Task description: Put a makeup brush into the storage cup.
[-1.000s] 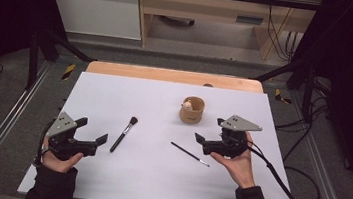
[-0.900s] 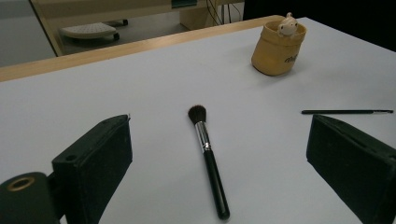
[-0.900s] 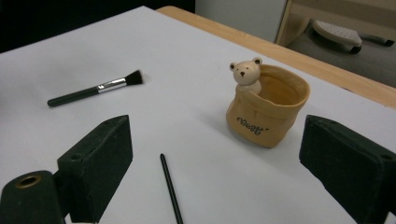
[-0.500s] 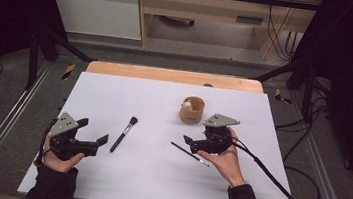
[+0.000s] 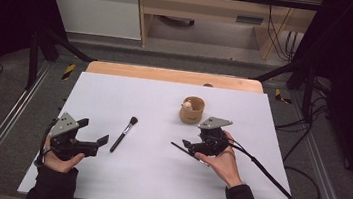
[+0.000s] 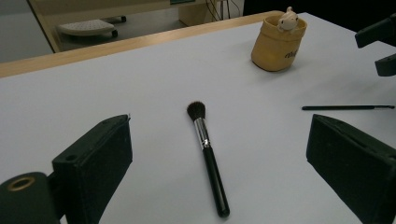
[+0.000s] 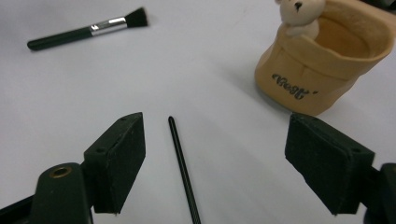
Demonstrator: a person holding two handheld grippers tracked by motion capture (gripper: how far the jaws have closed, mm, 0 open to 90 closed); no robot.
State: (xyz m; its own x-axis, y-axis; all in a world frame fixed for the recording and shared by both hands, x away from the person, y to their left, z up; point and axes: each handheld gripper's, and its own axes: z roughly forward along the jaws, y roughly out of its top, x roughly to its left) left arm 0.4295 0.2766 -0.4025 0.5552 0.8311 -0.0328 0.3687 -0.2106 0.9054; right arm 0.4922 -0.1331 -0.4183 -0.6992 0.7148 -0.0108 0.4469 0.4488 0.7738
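The white table (image 5: 130,94) takes up the middle of the high view. At its lower left, the left gripper (image 5: 98,140) sits in a hand with its jaws spread wide and nothing between them. Right of centre, the right gripper (image 5: 185,146) hangs low over a thin black stick (image 7: 183,171); its jaws have just been closing yet stand apart, the stick lying between them untouched. A tan cup (image 5: 191,111) with a small toy bear at its rim stands just above that gripper. A makeup brush (image 5: 124,134) lies left of centre, bristles toward the top.
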